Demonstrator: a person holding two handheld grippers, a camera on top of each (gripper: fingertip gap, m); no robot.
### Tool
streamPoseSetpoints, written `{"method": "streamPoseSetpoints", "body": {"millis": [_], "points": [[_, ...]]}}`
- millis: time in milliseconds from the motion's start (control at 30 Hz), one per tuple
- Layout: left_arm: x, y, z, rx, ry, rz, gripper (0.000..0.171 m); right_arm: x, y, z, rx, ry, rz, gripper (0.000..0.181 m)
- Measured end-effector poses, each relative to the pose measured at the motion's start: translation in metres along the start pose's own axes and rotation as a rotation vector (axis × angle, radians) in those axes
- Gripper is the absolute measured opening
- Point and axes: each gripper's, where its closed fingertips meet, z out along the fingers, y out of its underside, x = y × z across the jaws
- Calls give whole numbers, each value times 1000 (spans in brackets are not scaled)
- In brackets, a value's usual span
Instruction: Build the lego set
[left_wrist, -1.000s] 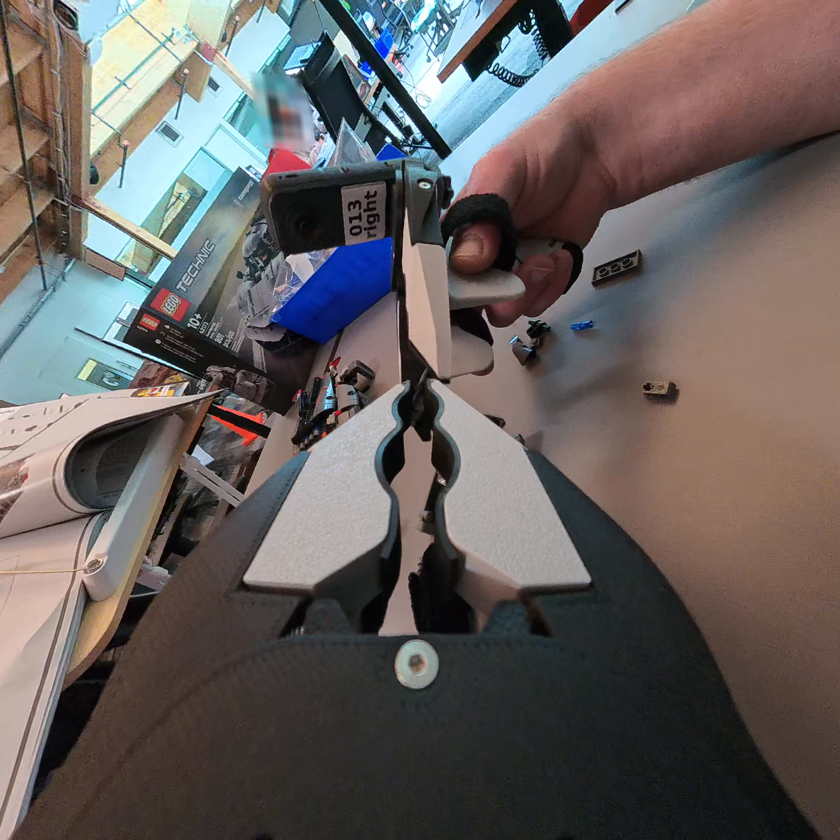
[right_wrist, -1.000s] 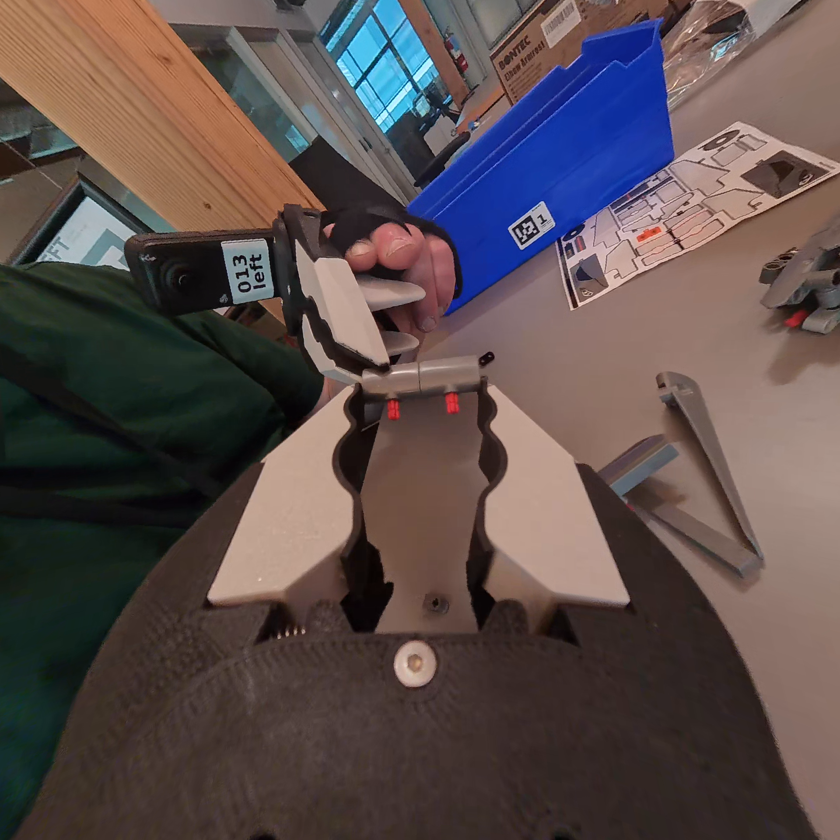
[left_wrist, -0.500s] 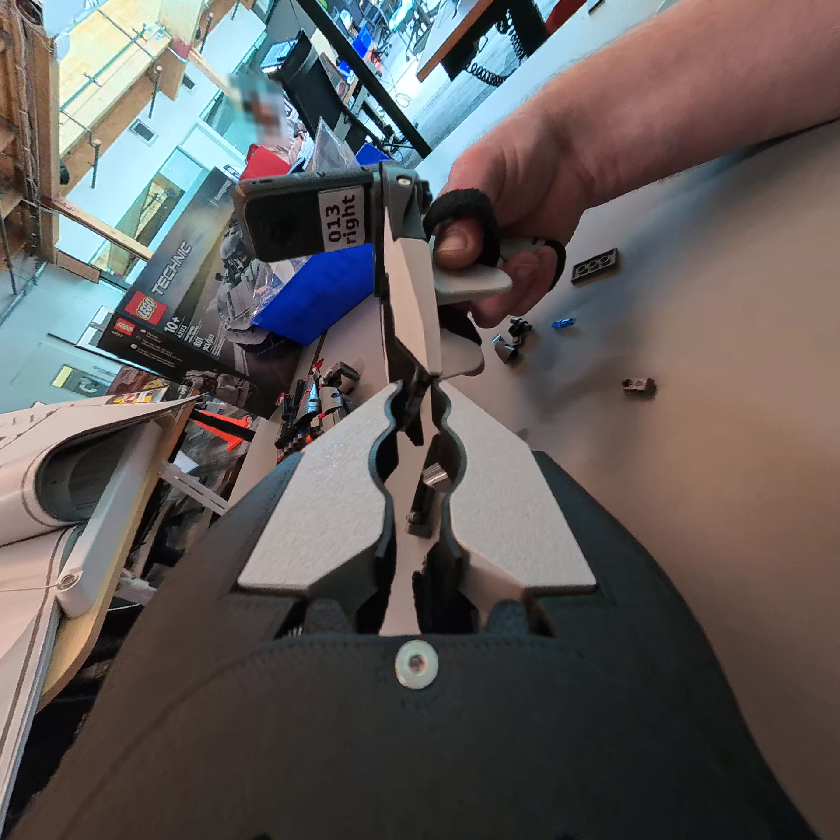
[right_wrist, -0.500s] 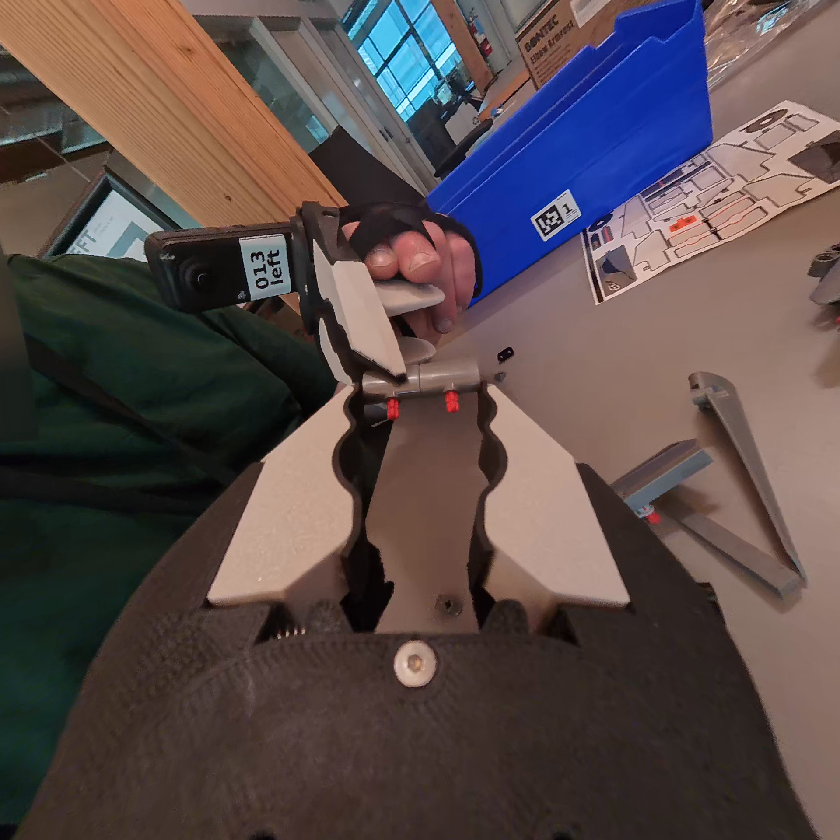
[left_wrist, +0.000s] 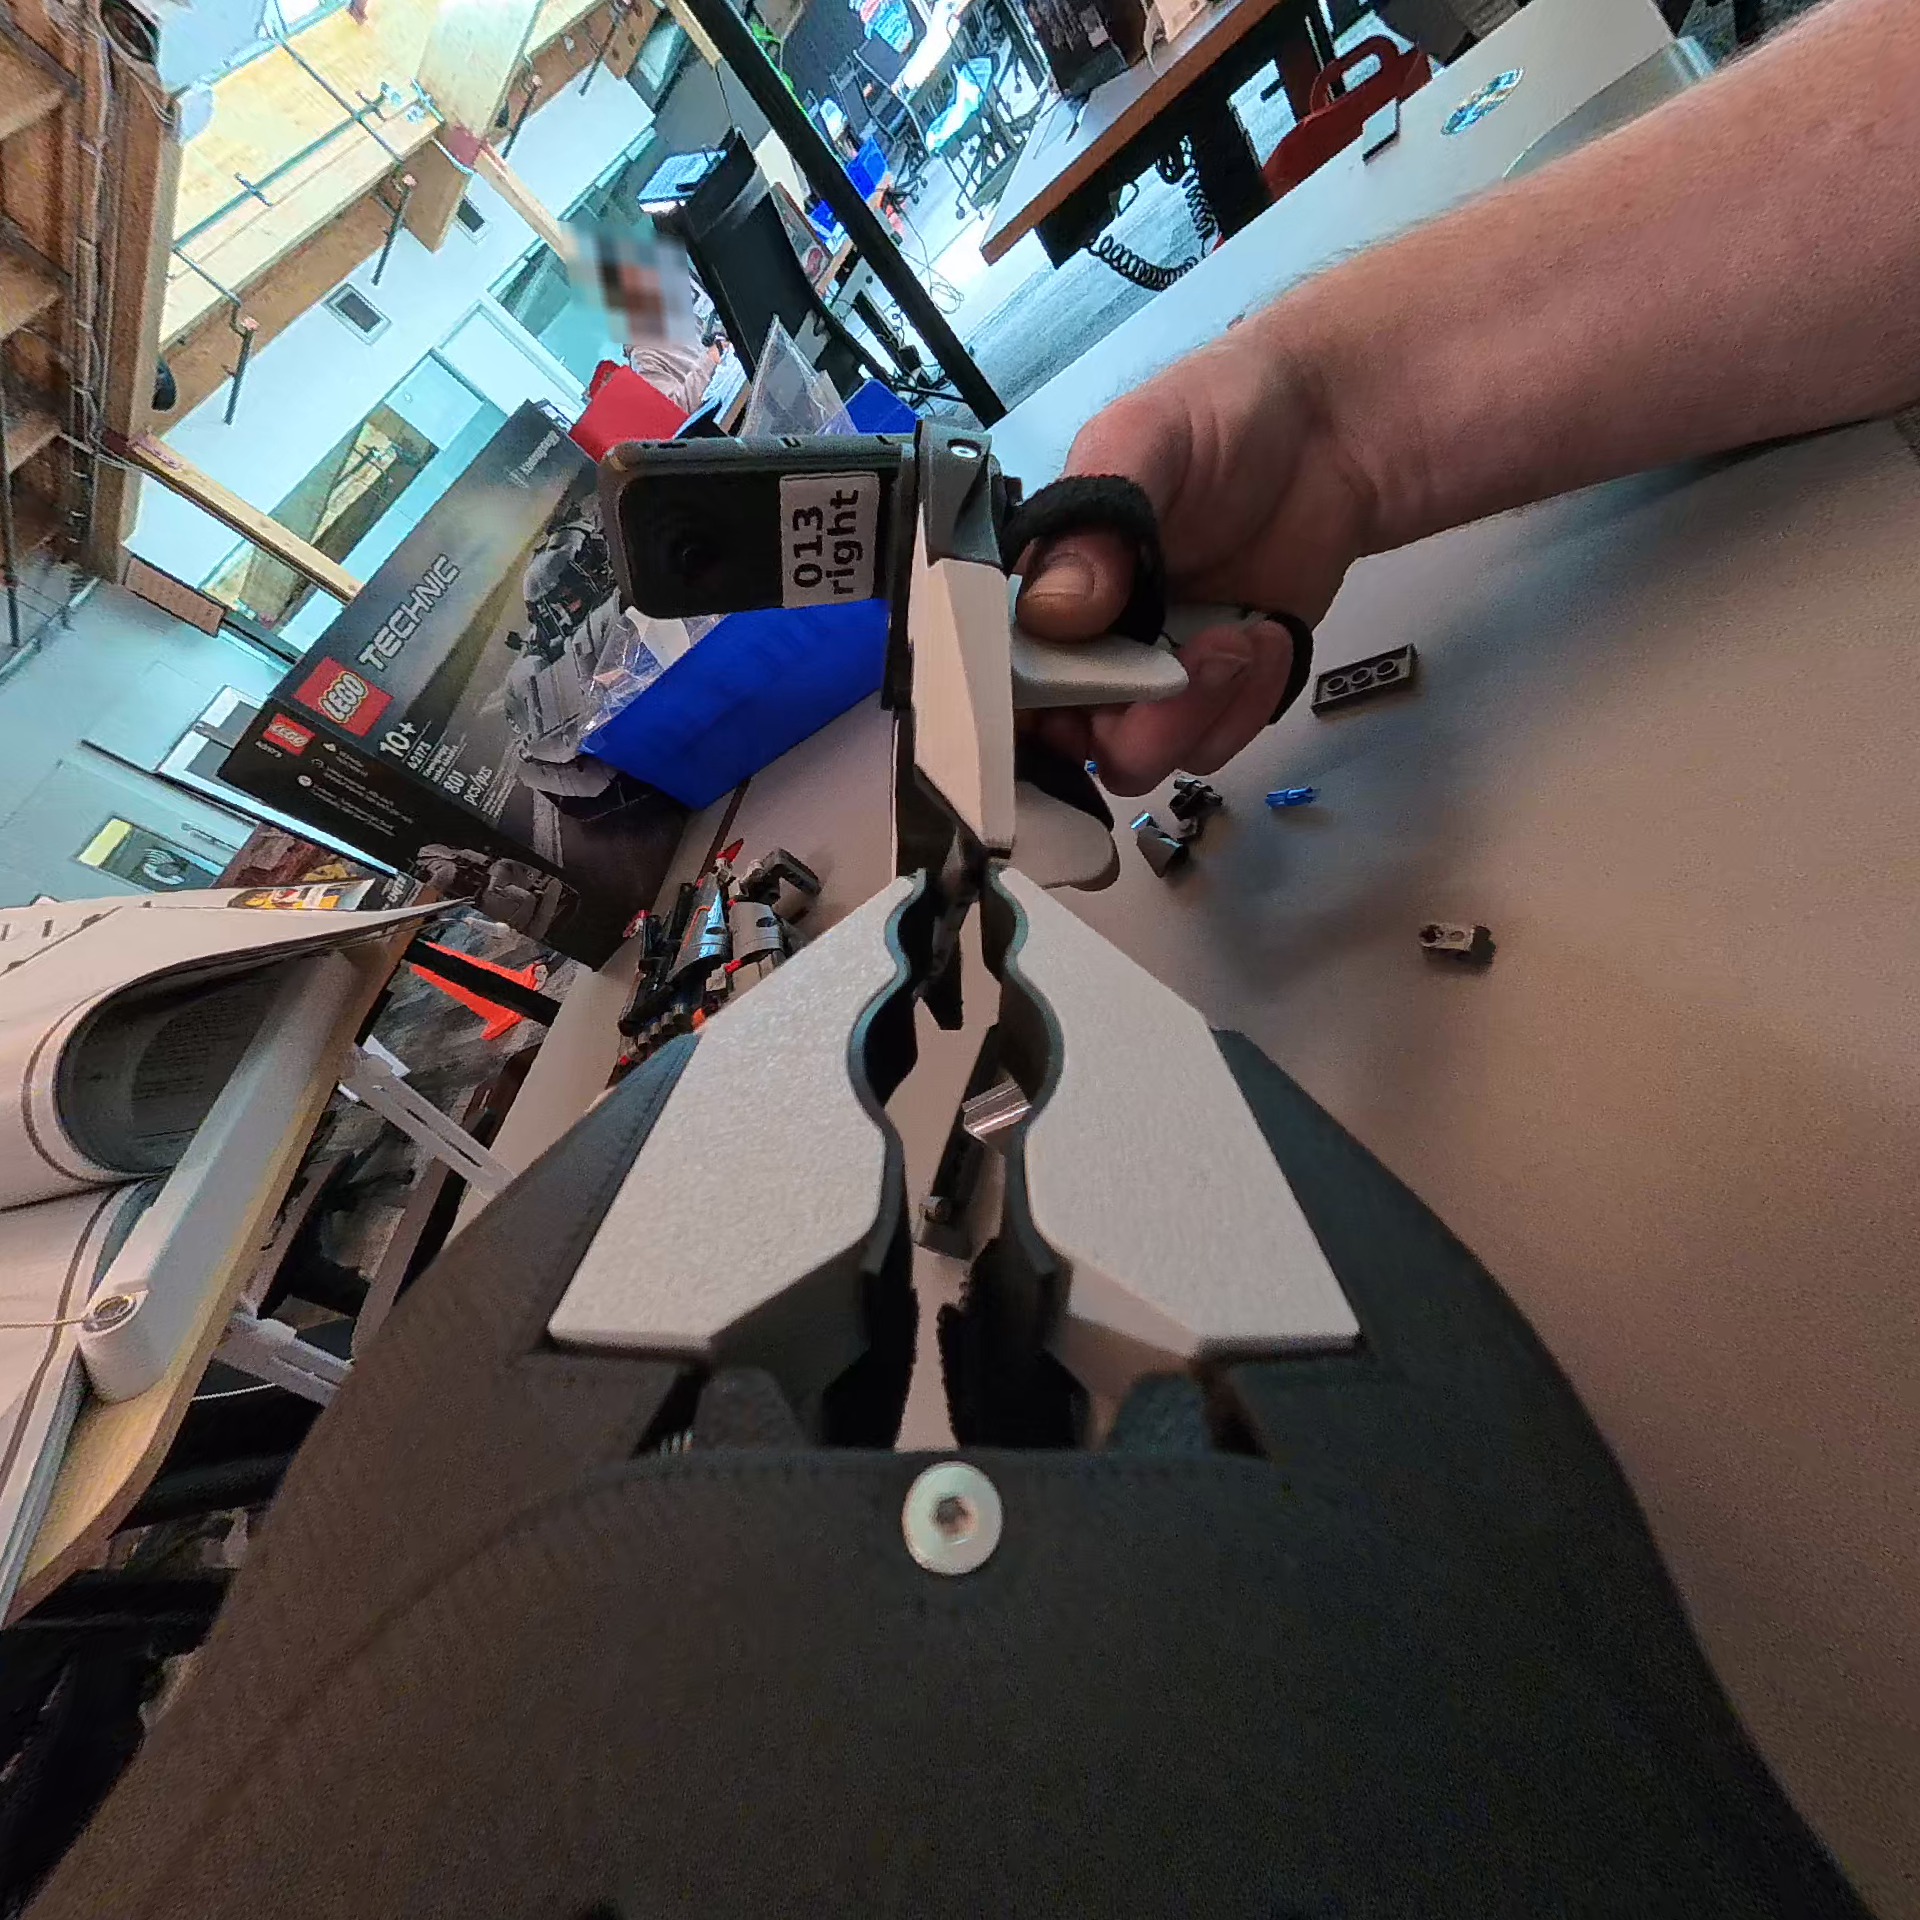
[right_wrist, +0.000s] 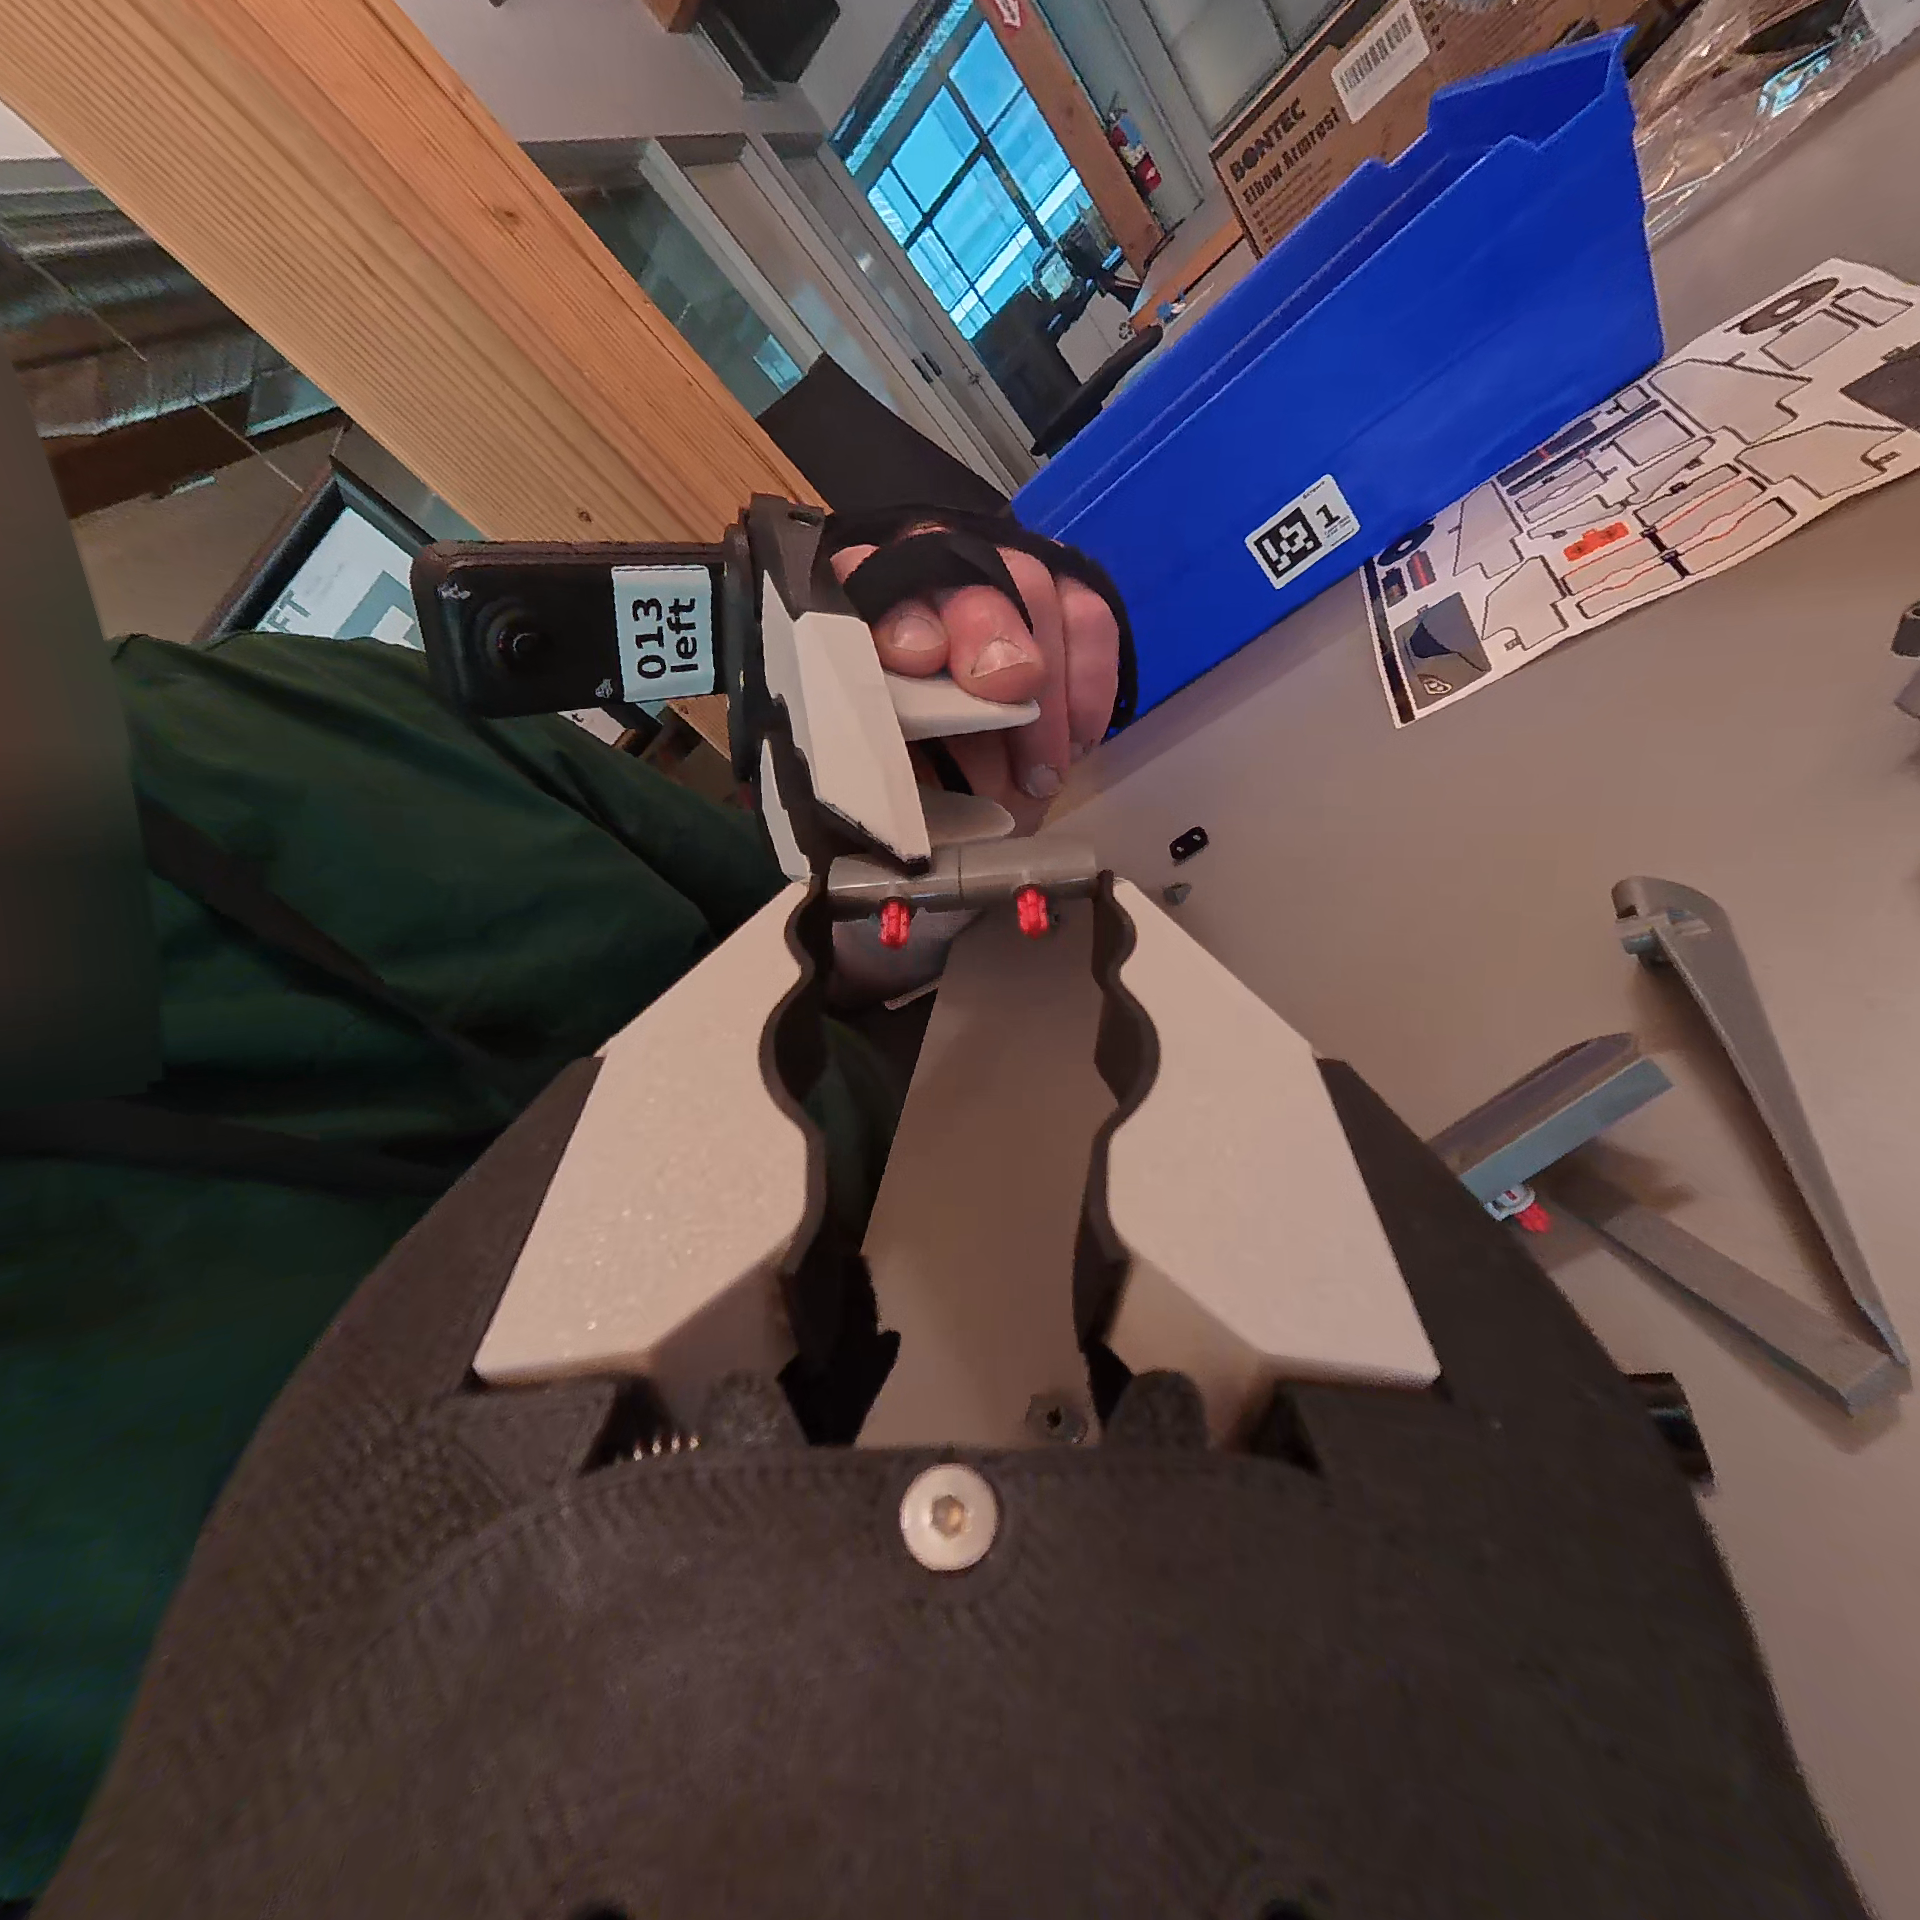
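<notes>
A short grey beam (right_wrist: 1029, 868) with two red pins (right_wrist: 1031, 911) underneath is held in the air between both grippers. My right gripper (right_wrist: 961, 894) is shut on it lengthwise, one fingertip at each end. My left gripper (right_wrist: 902, 854) comes from the opposite side and pinches the beam's left end. In the left wrist view my left gripper (left_wrist: 951, 891) is nearly closed on the part, seen end-on as a thin dark-and-grey sliver (left_wrist: 987, 1107). The right gripper (left_wrist: 968, 844) faces it tip to tip.
Loose pieces lie on the grey table: a dark studded plate (left_wrist: 1363, 677), a blue pin (left_wrist: 1291, 797), a tan piece (left_wrist: 1455, 938), grey wedge panels (right_wrist: 1766, 1143). Also a part-built model (left_wrist: 727, 935), a blue bin (right_wrist: 1403, 364), a sticker sheet (right_wrist: 1662, 468), the set box (left_wrist: 447, 707) and a booklet (left_wrist: 156, 987). The grippers are tip to tip, or close to it.
Both grippers keep their hold on the beam. The joined pair has shifted and tilted a little, and a grey bit of the part now shows between my left gripper's fingers.
</notes>
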Motion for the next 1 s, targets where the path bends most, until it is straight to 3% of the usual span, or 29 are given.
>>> {"method": "streamPoseSetpoints", "body": {"millis": [267, 500, 733, 867, 1000], "points": [[1, 3, 2, -26, -33, 76, 6, -1, 2, 0, -6, -21, 31, 48], [-16, 5, -3, -22, -82, -30, 4, 2, -17, -16, 75, 78, -96, 61], [-33, 5, -14, 23, -113, -122, 4, -4, -68, -98, 346, 435, -410, 35], [-41, 11, -18, 28, -128, -172, 4, -14, -64, -140, 319, 697, -461, 29], [-46, 12, -20, 41, -136, -213, 4, -9, -33, -179, 164, 1006, -410, 26]]}}
